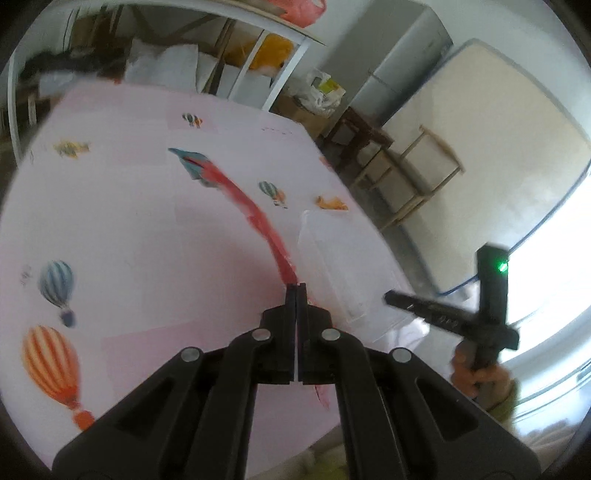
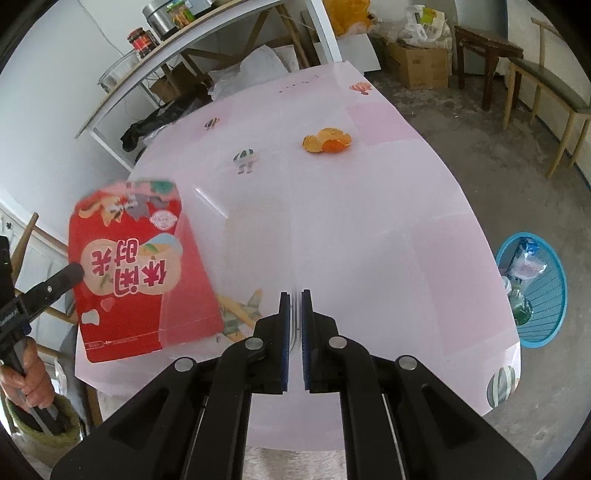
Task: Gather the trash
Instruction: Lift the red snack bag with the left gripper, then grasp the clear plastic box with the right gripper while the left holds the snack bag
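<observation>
Red snack bag (image 2: 136, 269) pinched by L gripper (image 1: 296, 285) fingers, held above table (image 2: 369, 229); R gripper (image 2: 295, 293) fingers pinch clear plastic sheet (image 2: 236, 236); orange peel (image 2: 327, 141) on table, blue bin (image 2: 543, 295) on floor beside it.

home storeroom, fridge (image 1: 402, 59), jar-laden shelf (image 2: 177, 40), wooden chairs (image 2: 546, 88)

Pink balloon-print tablecloth (image 2: 369, 229), white shelf (image 2: 207, 33) with jars, wooden chairs (image 2: 546, 92)
</observation>
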Available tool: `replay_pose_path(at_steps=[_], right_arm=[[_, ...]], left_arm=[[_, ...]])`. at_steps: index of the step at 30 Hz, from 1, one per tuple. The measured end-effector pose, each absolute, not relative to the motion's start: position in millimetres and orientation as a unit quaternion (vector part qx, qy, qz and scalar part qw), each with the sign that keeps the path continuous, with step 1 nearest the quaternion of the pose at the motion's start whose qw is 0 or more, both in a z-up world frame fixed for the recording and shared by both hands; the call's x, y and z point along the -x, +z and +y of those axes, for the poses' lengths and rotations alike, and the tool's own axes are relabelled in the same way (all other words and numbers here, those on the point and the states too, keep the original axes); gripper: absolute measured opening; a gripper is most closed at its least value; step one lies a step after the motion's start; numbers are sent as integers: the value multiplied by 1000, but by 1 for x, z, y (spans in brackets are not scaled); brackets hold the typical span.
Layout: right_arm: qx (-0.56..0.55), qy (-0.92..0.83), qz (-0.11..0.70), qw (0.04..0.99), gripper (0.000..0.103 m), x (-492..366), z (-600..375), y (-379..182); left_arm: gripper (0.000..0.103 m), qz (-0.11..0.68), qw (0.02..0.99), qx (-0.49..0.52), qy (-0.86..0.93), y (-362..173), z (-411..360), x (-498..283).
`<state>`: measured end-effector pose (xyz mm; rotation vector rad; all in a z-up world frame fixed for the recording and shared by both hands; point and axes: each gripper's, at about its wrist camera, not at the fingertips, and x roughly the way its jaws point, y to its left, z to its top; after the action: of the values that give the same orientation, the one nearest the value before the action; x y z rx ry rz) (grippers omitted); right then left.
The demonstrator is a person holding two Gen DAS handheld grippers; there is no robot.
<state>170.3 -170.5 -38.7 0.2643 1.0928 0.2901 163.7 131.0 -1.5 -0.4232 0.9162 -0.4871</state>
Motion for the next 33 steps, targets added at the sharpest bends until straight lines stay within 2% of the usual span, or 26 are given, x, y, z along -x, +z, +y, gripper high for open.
replay_pose_path(at_steps=[5,8,11,16,19,23,33], right_arm=[[-125,137,517,836,6,-170,-172,-42],[-126,139,517,835,6,-169,-172,-42],[-125,139,517,835,6,-170,-171,-43],[-126,139,516,836,6,-171,-172,-44],[-130,137,515,836,6,-172,-174,-45],[-143,135,510,838,6,-171,-179,-44],[-164,136,477,853,5,-162,-191,-22]], left_arm=[[1,444,818,270,-247,-17,140,-177],[12,452,809,284,-248,-25,136,-180],[14,456,808,278,-249,-31,130,-183],[13,465,817,249,-234,-39,123,-190],[5,470,822,232,-222,-43,120,-191],[0,462,831,223,-214,-39,126,-185],[0,416,864,188,-213,6,130,-167]])
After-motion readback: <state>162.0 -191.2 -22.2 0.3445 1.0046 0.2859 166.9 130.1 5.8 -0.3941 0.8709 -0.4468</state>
